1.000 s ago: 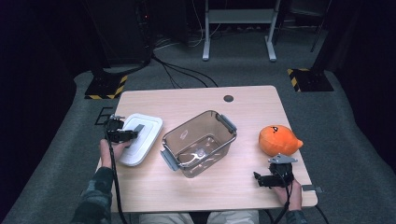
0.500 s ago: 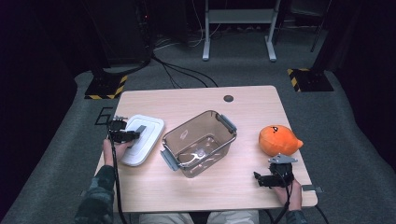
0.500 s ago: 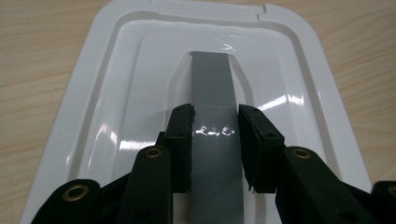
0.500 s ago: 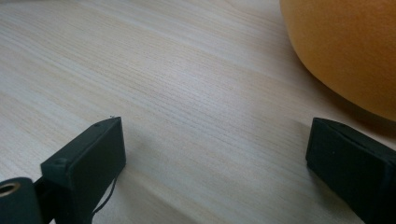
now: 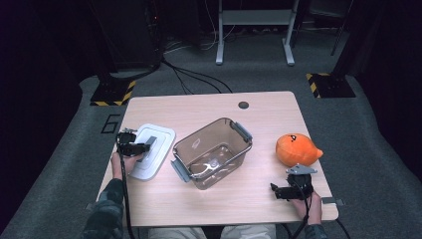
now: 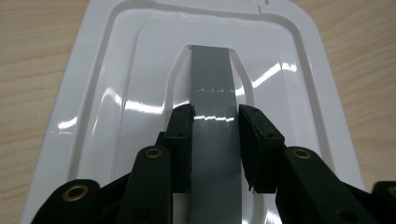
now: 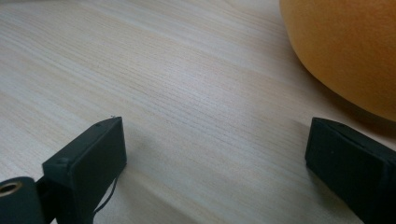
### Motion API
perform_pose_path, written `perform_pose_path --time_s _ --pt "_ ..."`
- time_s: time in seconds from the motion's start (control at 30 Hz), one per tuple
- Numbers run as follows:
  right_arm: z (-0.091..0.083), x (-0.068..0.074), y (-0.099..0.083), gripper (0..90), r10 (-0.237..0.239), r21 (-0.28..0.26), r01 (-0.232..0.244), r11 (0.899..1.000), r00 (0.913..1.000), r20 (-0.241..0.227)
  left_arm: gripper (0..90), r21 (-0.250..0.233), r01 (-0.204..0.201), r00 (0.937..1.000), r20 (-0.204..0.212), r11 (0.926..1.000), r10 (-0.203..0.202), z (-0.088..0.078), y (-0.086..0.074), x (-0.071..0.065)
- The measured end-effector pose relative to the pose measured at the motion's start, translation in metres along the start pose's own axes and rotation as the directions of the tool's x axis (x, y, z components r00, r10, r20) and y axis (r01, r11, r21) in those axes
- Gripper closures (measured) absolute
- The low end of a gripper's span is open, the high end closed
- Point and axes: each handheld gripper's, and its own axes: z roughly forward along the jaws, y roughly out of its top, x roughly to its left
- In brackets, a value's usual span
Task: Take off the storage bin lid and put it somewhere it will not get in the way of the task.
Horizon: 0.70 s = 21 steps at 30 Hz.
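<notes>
Pale wood surface (image 5: 209, 107) on grey carpet, dark room. Left hand-held gripper (image 6: 215, 126) clenched on white lid's (image 6: 116, 93) grey handle (image 6: 212, 84); right hand-held gripper (image 7: 215, 154) released.

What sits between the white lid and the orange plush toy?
The clear plastic box, open and standing on the table, lies between the white lid and the orange plush toy in the high view.

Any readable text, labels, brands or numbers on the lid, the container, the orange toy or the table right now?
None can be read.
White lid and its grey handle strip: plain, no print.
Clear container: a pale patch on its wall, too small to read.
Orange plush toy: a small dark mark on top, too blurred to read.
Table: bare wood grain, no text.
</notes>
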Motion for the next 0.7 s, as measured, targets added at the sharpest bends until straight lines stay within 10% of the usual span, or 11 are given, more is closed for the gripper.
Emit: perform_pose_path --time_s 0.07,0.27,0.7 --pt "0.0 0.0 0.0 4.6 0.0 0.001 0.0 1.0 1.0 -0.002 65.6 -0.004 0.0 1.0 -0.002 1.0 0.0 -0.001 0.0 0.0" --pt "0.0 0.0 0.0 4.6 0.0 0.001 0.0 1.0 1.0 -0.002 14.8 -0.039 0.025 0.9994 -0.022 0.9989 -0.026 -0.011 0.0 -0.002" --pt "0.0 0.0 0.0 4.7 -0.004 0.001 0.004 1.0 1.0 -0.002 2.1 -0.089 -0.008 1.0 -0.004 0.996 0.008 -0.041 -0.006 -0.021"
